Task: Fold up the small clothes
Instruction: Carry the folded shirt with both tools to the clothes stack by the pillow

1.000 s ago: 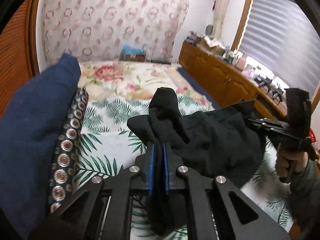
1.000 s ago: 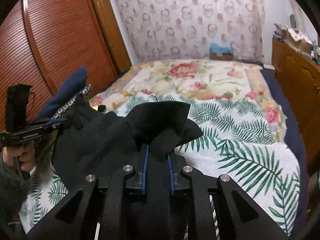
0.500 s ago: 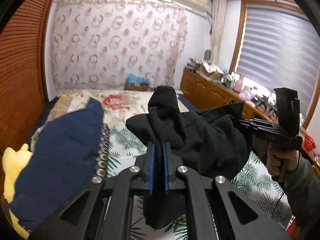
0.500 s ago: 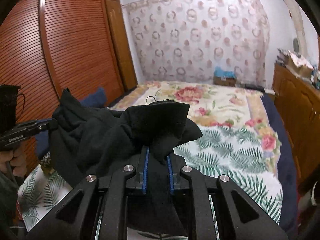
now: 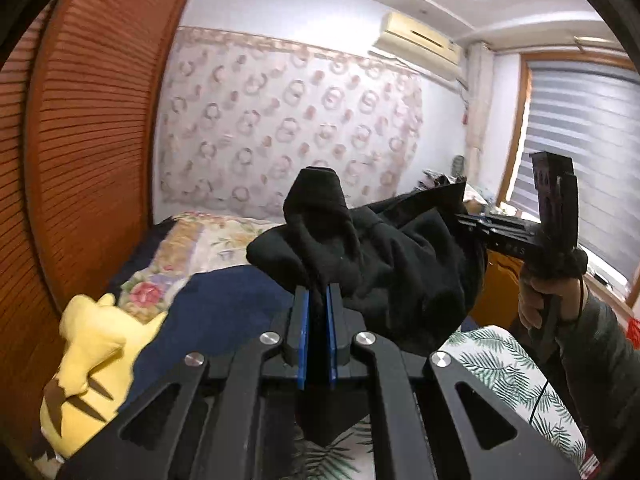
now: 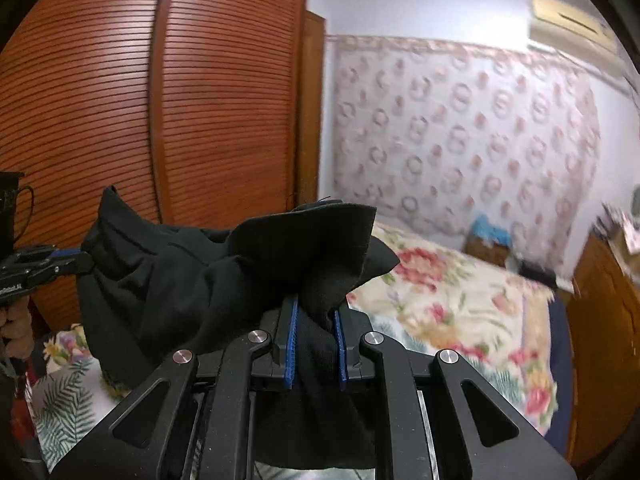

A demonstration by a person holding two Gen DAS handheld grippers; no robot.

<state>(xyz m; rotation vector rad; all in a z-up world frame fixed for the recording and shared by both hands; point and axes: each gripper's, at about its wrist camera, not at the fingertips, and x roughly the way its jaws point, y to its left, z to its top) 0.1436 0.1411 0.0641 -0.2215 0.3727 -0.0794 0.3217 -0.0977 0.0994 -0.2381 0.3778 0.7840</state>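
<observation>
In the left wrist view, the left gripper [image 5: 318,300] has its blue-padded jaws clamped on a bunched corner of the soft black fabric garment [image 5: 384,256], which hangs in the air above the bed with the floral and fern-print cover [image 5: 224,236]. The cloth stretches across to the right gripper [image 5: 476,226], whose jaw tips are buried in it. A yellow plush toy [image 5: 92,356] lies on a navy blue cushion [image 5: 216,312]. In the right wrist view, the right gripper [image 6: 314,316] pinches another thick fold of the garment [image 6: 192,280], and the left gripper [image 6: 78,258] grips its far corner before the slatted reddish-brown wooden wardrobe [image 6: 160,112].
</observation>
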